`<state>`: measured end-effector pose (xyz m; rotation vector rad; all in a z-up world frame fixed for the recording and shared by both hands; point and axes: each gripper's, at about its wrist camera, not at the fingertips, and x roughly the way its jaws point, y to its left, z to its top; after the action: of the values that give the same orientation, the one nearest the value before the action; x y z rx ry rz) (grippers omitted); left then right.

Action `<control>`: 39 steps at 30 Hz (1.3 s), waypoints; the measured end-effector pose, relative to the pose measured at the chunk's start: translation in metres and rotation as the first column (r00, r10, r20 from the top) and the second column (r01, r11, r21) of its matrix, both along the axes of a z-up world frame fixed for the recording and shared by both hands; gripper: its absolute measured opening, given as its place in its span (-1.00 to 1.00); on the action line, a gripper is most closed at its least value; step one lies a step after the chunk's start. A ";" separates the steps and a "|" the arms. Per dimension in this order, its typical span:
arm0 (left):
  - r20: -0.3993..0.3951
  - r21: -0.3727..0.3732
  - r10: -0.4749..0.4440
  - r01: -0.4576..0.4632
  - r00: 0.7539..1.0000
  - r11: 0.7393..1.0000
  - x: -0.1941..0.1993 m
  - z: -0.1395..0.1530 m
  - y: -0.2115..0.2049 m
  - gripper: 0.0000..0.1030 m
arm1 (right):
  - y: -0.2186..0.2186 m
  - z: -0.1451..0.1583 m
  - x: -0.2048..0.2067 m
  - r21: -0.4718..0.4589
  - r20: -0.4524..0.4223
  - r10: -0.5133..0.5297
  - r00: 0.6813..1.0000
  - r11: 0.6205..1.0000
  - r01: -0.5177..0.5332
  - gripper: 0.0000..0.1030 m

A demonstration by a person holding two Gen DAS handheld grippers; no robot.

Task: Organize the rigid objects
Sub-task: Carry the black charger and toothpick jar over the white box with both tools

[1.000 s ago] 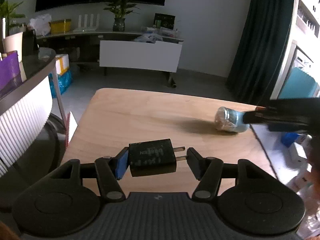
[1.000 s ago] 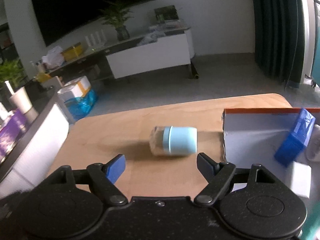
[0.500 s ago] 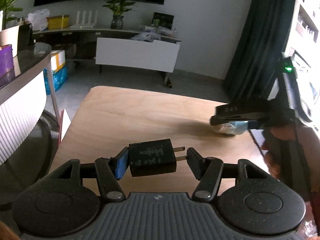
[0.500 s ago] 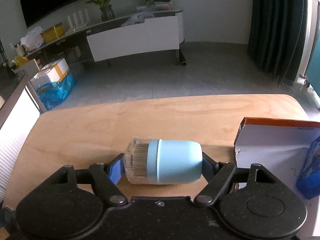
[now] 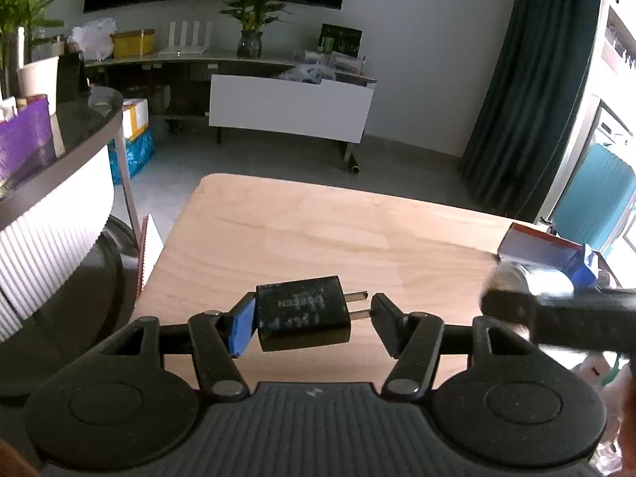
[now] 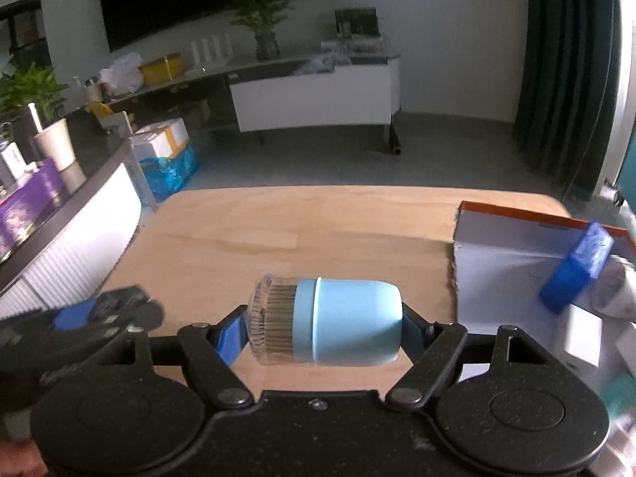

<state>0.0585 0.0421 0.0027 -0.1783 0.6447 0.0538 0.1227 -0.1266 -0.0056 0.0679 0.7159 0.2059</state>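
The surface [image 6: 318, 230] looks like pale, smooth wood with a faint grain and a soft sheen. The charger [image 5: 303, 313] is glossy black plastic with two bare metal prongs; the jar [image 6: 324, 324] has a matt blue plastic cap and a clear, shiny body. At three o'clock, the box [image 6: 512, 246] looks like matt white cardboard.

My two wrist cameras, looking forward and down.
I'm seeing both sharing the wooden table [image 5: 302, 234] and far sideboard [image 6: 314, 91].

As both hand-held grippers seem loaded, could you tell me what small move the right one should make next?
Probably carry the pale blue toothpick jar, clamped in the right hand-held gripper, rightward over the open white cardboard box beside it, where a blue block already lies.
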 end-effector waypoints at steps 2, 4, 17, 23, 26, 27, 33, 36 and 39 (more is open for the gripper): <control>0.004 0.012 -0.003 0.003 1.000 1.000 -0.007 0.006 -0.004 0.20 | -0.003 0.006 -0.014 0.016 -0.001 0.005 1.000 1.000 -0.005 0.76; 0.009 0.018 -0.001 0.001 1.000 1.000 -0.014 0.012 -0.008 0.20 | -0.006 0.012 -0.028 0.012 0.013 -0.003 1.000 1.000 0.003 0.76; 0.034 0.027 -0.017 0.016 0.999 1.000 -0.051 0.034 -0.038 0.20 | -0.035 0.037 -0.088 0.055 0.060 -0.041 0.997 0.998 0.037 0.76; 0.038 0.024 -0.036 0.035 0.999 0.999 -0.057 0.036 -0.051 0.20 | -0.046 0.040 -0.104 0.058 0.072 -0.055 0.996 0.997 0.050 0.76; 0.043 0.026 -0.046 0.045 0.998 0.999 -0.060 0.038 -0.056 0.20 | -0.052 0.040 -0.109 0.060 0.075 -0.069 0.995 0.996 0.065 0.76; 0.044 0.026 -0.050 0.048 0.998 0.998 -0.060 0.039 -0.057 0.20 | -0.054 0.041 -0.110 0.061 0.076 -0.073 0.994 0.996 0.069 0.76; 0.048 0.030 -0.070 0.069 0.996 0.997 -0.064 0.040 -0.067 0.20 | -0.067 0.044 -0.117 0.074 0.092 -0.098 0.991 0.993 0.092 0.76; 0.047 0.029 -0.083 0.082 0.995 0.996 -0.063 0.040 -0.071 0.20 | -0.073 0.045 -0.120 0.075 0.103 -0.111 0.989 0.992 0.103 0.76; 0.046 0.020 -0.101 0.100 0.994 0.995 -0.062 0.039 -0.076 0.20 | -0.081 0.046 -0.123 0.078 0.106 -0.125 0.986 0.990 0.117 0.76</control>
<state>-0.0040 -0.0341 0.0420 -0.1298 0.6055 -0.0415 -0.0003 -0.2072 0.0403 0.1669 0.5914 0.1184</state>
